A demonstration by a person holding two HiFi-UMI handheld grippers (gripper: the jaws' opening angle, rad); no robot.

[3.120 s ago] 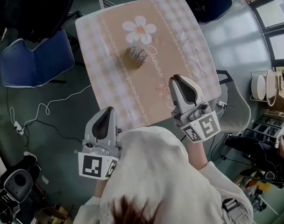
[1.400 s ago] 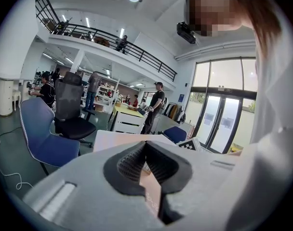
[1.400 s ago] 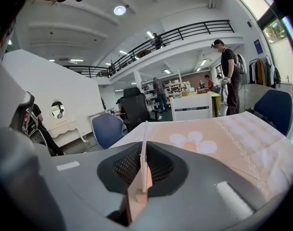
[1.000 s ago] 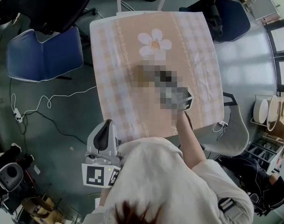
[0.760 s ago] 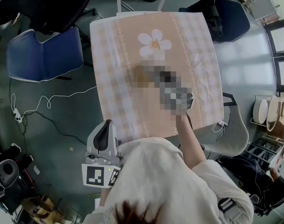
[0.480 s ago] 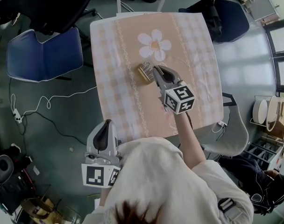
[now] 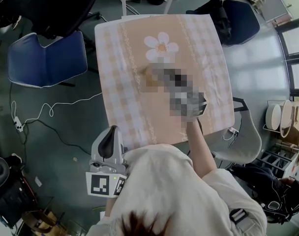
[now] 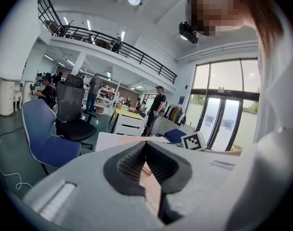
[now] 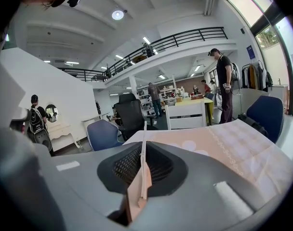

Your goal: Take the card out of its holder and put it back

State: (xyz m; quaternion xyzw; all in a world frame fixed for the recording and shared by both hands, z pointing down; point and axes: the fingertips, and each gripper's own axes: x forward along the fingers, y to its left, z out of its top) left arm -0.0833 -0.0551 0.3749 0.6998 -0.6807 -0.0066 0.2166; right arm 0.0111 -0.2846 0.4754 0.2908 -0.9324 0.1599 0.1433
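You are pinching the card (image 9: 144, 134) edge-on in your right gripper (image 9: 143, 162) over the table (image 9: 243, 146); your left gripper (image 8: 146, 148) is sitting closed, empty.

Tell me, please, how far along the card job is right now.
Done, it seems: the card is out, pinched edge-on by the fingers of the right gripper, with no holder around it. In hand: the card is held above the table. To do: sliding it back into the holder, which a blurred patch hides in the head view. The left gripper is shut and empty.
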